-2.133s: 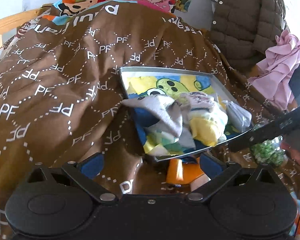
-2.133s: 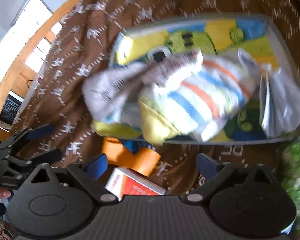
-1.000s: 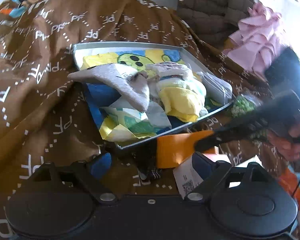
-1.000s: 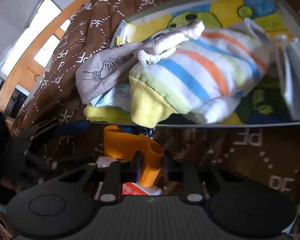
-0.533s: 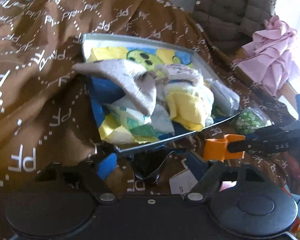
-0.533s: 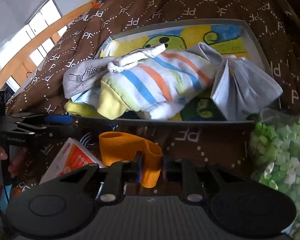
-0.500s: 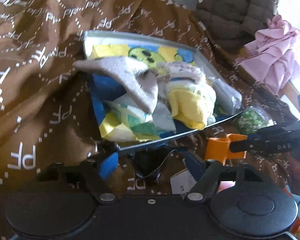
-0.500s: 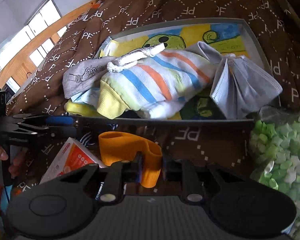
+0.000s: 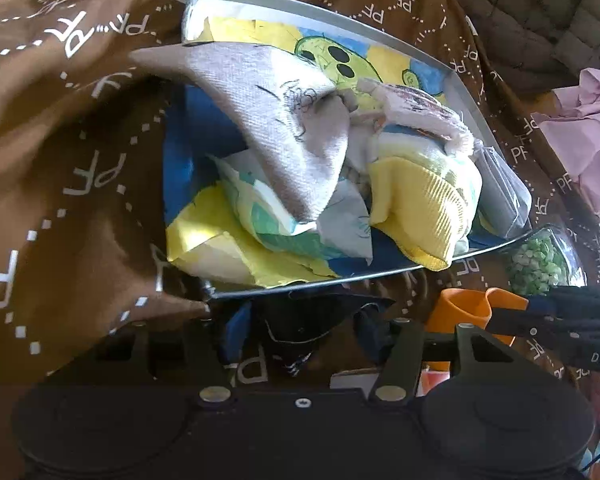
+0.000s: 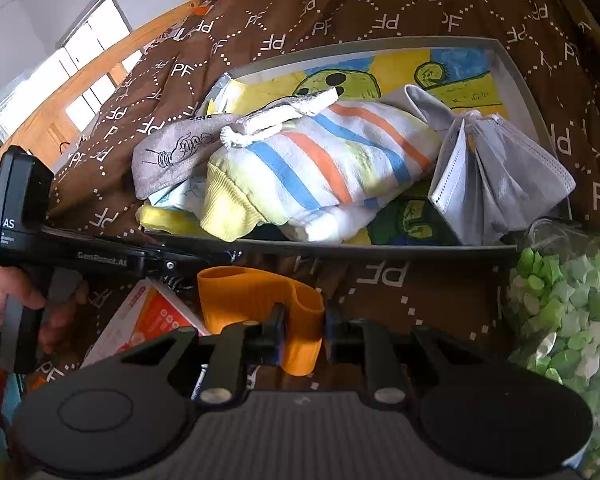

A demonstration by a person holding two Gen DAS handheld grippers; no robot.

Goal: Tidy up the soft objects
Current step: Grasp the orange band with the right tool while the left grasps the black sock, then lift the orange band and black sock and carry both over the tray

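The right tool (image 10: 303, 326) is clamped on an orange band (image 10: 260, 292), a folded loop held just in front of the grey tray (image 10: 516, 76). The band's long axis runs from 9 to 3 o'clock, its free loop end pointing to 9 o'clock.

The left tool (image 9: 298, 330) stands part-way spread, its blue-padded fingers (image 9: 236, 330) either side of a dark cloth (image 9: 300, 320) at the tray's near rim (image 9: 340, 278); contact cannot be confirmed.

In the tray lie a grey sock (image 10: 172, 156), a striped garment (image 10: 316, 168) and a grey face mask (image 10: 496, 184). At 3 o'clock, a bag of green pieces (image 10: 560, 308); at 8 o'clock, a red-and-white box (image 10: 148, 320). All rest on a brown bedcover (image 10: 380, 276).
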